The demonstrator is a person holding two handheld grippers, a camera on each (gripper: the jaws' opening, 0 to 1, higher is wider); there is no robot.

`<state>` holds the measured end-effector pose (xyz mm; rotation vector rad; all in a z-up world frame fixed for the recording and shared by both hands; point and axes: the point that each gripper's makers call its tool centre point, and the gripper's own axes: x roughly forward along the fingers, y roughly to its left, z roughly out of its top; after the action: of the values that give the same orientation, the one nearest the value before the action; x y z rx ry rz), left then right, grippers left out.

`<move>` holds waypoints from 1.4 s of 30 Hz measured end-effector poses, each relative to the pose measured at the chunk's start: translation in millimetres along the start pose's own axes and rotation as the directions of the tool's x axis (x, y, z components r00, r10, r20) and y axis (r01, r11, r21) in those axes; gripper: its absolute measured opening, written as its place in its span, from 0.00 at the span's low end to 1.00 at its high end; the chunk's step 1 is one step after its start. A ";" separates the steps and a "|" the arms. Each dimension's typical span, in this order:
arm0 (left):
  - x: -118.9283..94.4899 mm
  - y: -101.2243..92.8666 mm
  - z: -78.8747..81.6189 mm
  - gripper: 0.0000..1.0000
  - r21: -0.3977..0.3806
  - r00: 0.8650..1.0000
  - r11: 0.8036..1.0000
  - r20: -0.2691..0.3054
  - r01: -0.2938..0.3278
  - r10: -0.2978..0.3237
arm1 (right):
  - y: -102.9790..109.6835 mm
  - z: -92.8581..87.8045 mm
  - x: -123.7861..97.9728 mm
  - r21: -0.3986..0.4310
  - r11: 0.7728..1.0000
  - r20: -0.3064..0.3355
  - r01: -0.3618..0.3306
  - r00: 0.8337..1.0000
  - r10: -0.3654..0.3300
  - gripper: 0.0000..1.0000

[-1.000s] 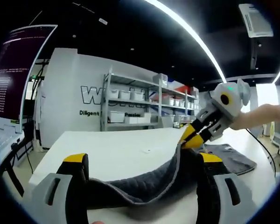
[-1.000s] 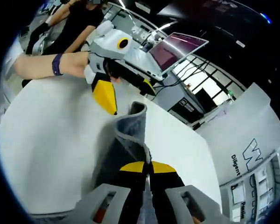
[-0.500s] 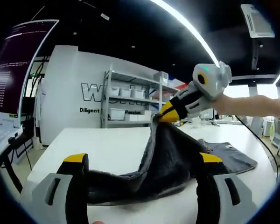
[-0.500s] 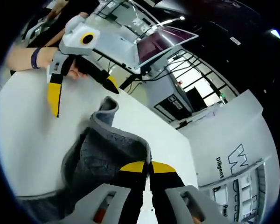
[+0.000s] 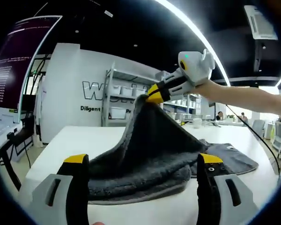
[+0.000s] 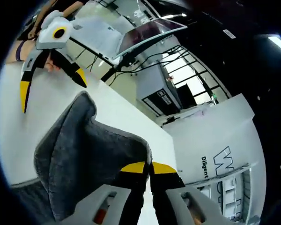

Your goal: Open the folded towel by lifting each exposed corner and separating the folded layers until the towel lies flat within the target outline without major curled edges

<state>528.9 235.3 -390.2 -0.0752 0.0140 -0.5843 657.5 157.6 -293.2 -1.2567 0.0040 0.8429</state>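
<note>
Presently, one dark grey towel point(image 5: 150, 154) is recorded on a white surface point(image 5: 107, 138), partly lifted. In the left gripper view, a top layer is drawn up into a peak and is pinched at its corner by the right tool point(image 5: 150, 97), whose yellow-tipped jaws are closed on the fabric. That tool is carried by a hand and bare forearm point(image 5: 239, 96) entering from the right. The rest of the towel lies in a thick fold on the surface between the left tool's own jaws, with a flatter part spread further back to the right.

Left tool point(image 5: 143, 161): jaws are set wide apart, with the towel's folded edge lying between them; no grip on the cloth is seen.

In the right gripper view, the right tool point(image 6: 148, 167) is seen with its yellow tips pressed together on the towel's point(image 6: 84, 154) raised edge, the grey cloth hanging away below and to the left. The left tool point(image 6: 49, 86) is seen beyond the cloth, jaws spread in a wide V over the white surface point(image 6: 112, 110), apart from the towel.

Background items: an open laptop point(image 5: 11, 70) at the left, metal shelving with bins point(image 5: 126, 105), a white wall with dark lettering point(image 5: 91, 93), and ceiling strip lights point(image 5: 196, 35).
</note>
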 end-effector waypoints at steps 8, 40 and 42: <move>0.9 2.9 1.6 0.94 -0.006 1.000 1.000 -0.001 -0.001 0.001 | -15.8 2.4 30.9 -0.038 0.999 -0.041 0.025 0.999 -0.026 0.00; 3.0 3.3 -7.2 0.93 0.018 0.999 1.000 -0.025 -0.023 0.023 | -77.2 -10.8 110.7 -0.005 0.981 -0.147 0.194 0.970 -0.192 0.00; 3.4 3.0 -8.1 0.93 0.023 0.999 0.999 -0.031 -0.024 0.025 | -77.8 -13.7 115.2 0.021 0.979 -0.145 0.201 0.970 -0.196 0.00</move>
<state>533.1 235.4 -398.5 -0.0437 0.0384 -0.5610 788.4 205.6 -284.1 -1.2584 0.0073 0.5776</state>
